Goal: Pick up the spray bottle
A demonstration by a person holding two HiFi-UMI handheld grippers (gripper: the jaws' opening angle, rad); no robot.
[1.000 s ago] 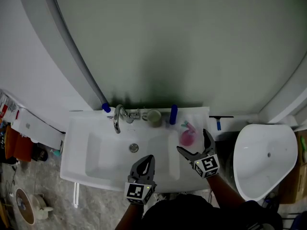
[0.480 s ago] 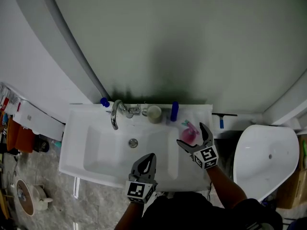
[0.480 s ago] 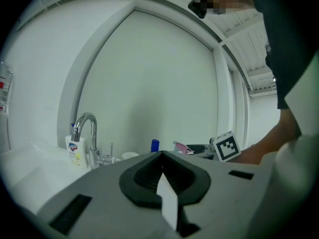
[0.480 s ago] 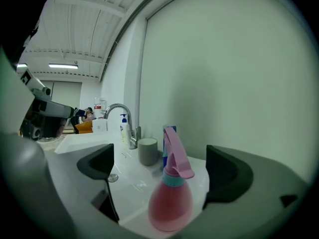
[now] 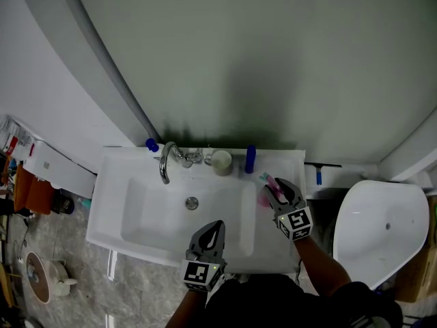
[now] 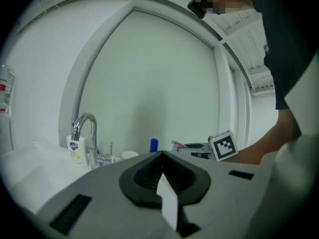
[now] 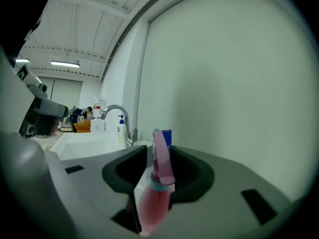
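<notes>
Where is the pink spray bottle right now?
In the head view the pink spray bottle is on the right ledge of the sink, in front of the blue bottle, between the right tongs, whose jaws have just been closing on it.

We note white washbasin with chrome tap at back rim. Behind, we see broad pale-green panel in curved grey frame; white wall left. White toilet right. Grey mottled floor. Strip lights on ribbed ceiling.
</notes>
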